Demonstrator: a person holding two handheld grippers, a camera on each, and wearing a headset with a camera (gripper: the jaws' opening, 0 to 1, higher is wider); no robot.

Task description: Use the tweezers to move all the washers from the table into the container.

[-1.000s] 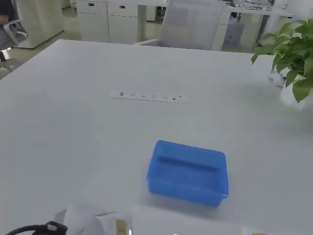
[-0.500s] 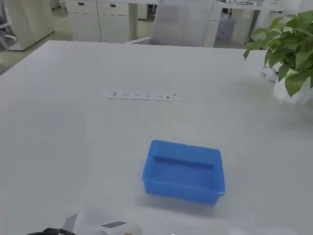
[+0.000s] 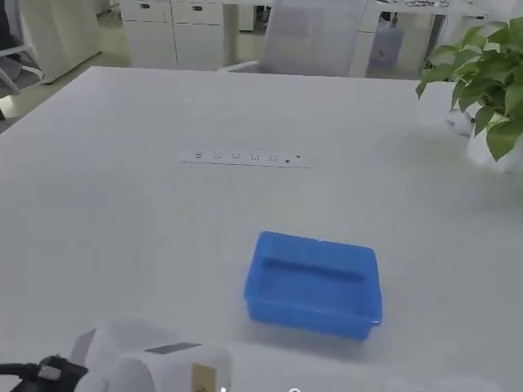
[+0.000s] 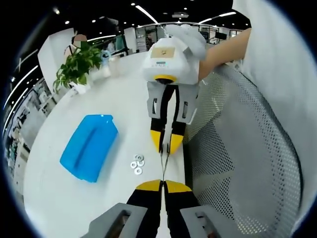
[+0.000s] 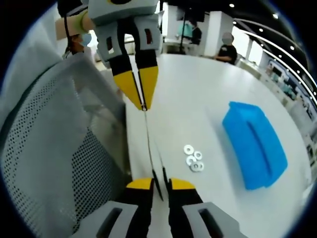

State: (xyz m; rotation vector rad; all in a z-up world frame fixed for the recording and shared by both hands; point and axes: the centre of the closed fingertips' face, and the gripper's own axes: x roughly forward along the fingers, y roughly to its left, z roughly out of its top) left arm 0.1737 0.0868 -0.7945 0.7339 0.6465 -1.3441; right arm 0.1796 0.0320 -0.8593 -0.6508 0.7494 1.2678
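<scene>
Thin metal tweezers (image 4: 163, 166) span between my two grippers, just off the table's near edge. My left gripper (image 4: 162, 182) is shut on one end, and its yellow tips (image 5: 140, 96) show in the right gripper view pinching the joined end. My right gripper (image 5: 157, 182) is shut on the spread legs of the tweezers (image 5: 150, 139) and enters the left gripper view from above (image 4: 166, 144). Several small silver washers (image 5: 193, 159) (image 4: 137, 164) lie clustered on the white table. The blue container (image 3: 315, 282) (image 4: 89, 146) (image 5: 255, 144) stands beyond them. A gripper's white housing (image 3: 147, 363) shows low in the head view.
A power strip (image 3: 245, 158) is set into the table beyond the container. A potted plant (image 3: 490, 65) stands at the far right. A grey mesh chair (image 4: 237, 148) sits at the table's near edge beside the grippers. Office chairs and cabinets stand behind the table.
The head camera has shifted a little. The white gripper housing shows more at the bottom left. The blue container has not moved on the table.
</scene>
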